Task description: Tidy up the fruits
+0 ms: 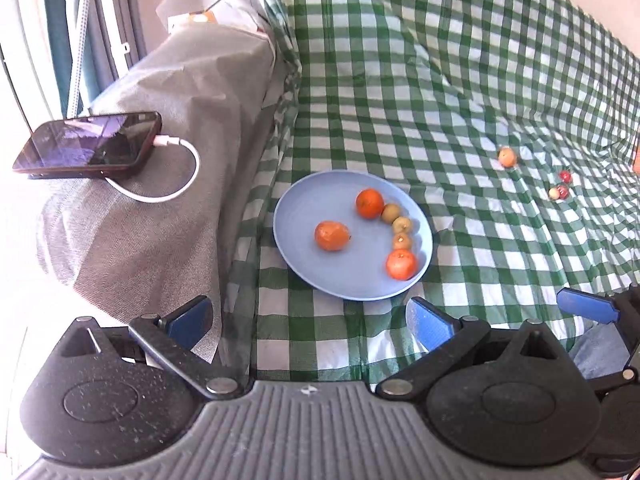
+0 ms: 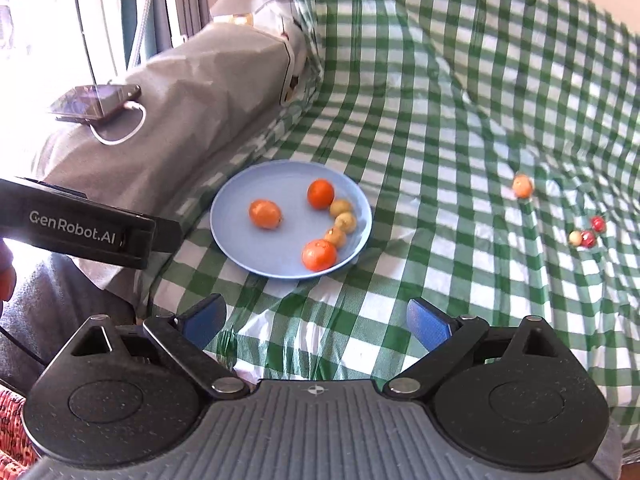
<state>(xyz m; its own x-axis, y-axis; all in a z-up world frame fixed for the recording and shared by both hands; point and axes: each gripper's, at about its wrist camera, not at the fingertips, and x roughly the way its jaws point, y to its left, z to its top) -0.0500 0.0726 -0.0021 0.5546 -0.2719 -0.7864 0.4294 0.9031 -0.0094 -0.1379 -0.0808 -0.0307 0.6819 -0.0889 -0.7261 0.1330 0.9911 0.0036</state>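
A green-and-white checked cloth [image 1: 460,92] covers a soft, rumpled seat, with bright window light coming in at the far left. Taking the blue plate [image 1: 304,216] as the landmark: to its left rises a grey padded armrest [image 1: 200,128] carrying a phone [image 1: 90,145] on a white charging cable [image 1: 176,168]. On the plate itself lie three oranges, one left of centre [image 1: 331,235], one toward the back [image 1: 370,203] and one at the near right rim [image 1: 401,264], with three small yellowish fruits [image 1: 401,224] curved in a row between the latter two. Right of the plate, well apart from it on the cloth, sit a pale orange fruit [image 2: 523,186] and, farther right, a cluster of two red fruits and one cream one [image 2: 586,233].

Both tongs hang short of the plate, empty: the left gripper [image 1: 308,322] has its jaws spread wide, and the right gripper [image 2: 316,320] likewise.

Sorting looks partly done, with the loose fruits on the right left to collect. The next move probably calls for the right gripper to reach out to the pale orange fruit, straddle it and close gently, since it may roll on the wrinkled cloth.
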